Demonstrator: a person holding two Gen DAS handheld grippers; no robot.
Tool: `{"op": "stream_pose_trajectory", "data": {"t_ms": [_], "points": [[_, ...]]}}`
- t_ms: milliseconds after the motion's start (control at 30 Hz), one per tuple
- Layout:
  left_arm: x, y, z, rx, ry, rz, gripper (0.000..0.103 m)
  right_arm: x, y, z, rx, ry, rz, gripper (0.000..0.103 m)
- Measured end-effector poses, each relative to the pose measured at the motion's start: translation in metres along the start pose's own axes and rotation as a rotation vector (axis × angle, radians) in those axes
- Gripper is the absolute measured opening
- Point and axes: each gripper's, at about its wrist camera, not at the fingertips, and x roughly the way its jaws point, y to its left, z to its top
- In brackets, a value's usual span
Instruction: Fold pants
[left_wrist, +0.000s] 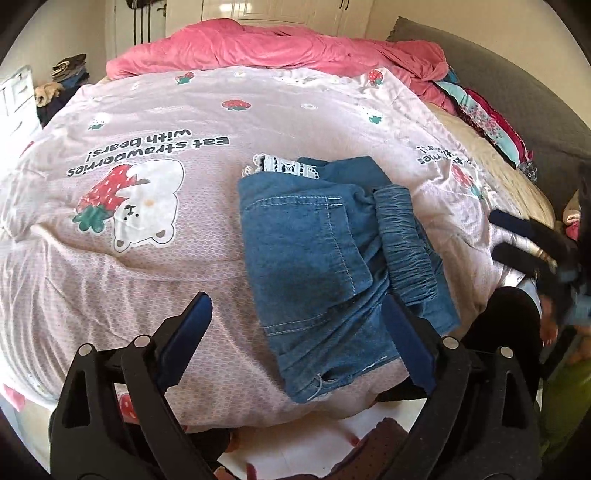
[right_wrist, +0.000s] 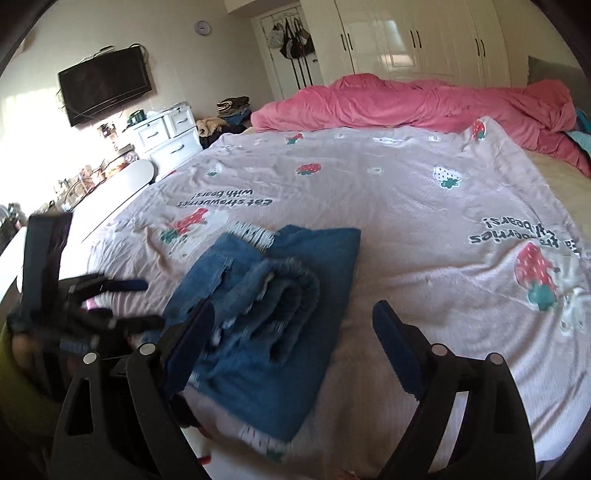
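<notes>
Denim: 1 folded pants (left_wrist: 332, 251) on bedspread (left_wrist: 147, 258); 2 grippers, jaws apart, empty.

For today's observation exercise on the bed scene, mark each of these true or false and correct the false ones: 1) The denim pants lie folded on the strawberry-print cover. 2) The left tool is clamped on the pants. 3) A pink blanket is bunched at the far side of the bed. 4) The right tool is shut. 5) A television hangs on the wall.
1) True: the denim pants lie folded on the strawberry-print cover.
2) False: the left tool is open, gripping nothing.
3) True: the pink blanket is bunched at the far side.
4) False: the right tool is open.
5) True: the television hangs on the wall.
</notes>
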Motion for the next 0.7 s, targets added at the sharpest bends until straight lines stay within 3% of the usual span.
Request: {"op": "stream_pose_trajectory", "data": {"t_ms": [233,533,633,700], "points": [[0.001,0.012,0.003,-0.019,0.0,-0.001,0.09,-0.007,0.034,-0.029,-0.118,0.044,0.014,0.087],[0.022,0.041,0.014,-0.094,0.037,-0.017,0.09,0.014,0.101,-0.035,-0.349,0.069,0.073,0.085],[0.032,0.046,0.016,-0.124,0.056,-0.079,0.09,0.017,0.097,-0.03,-0.309,0.062,0.061,0.085],[0.039,0.047,0.016,-0.138,0.069,-0.112,0.087,0.016,0.073,-0.024,-0.192,0.051,0.046,0.085]]}}
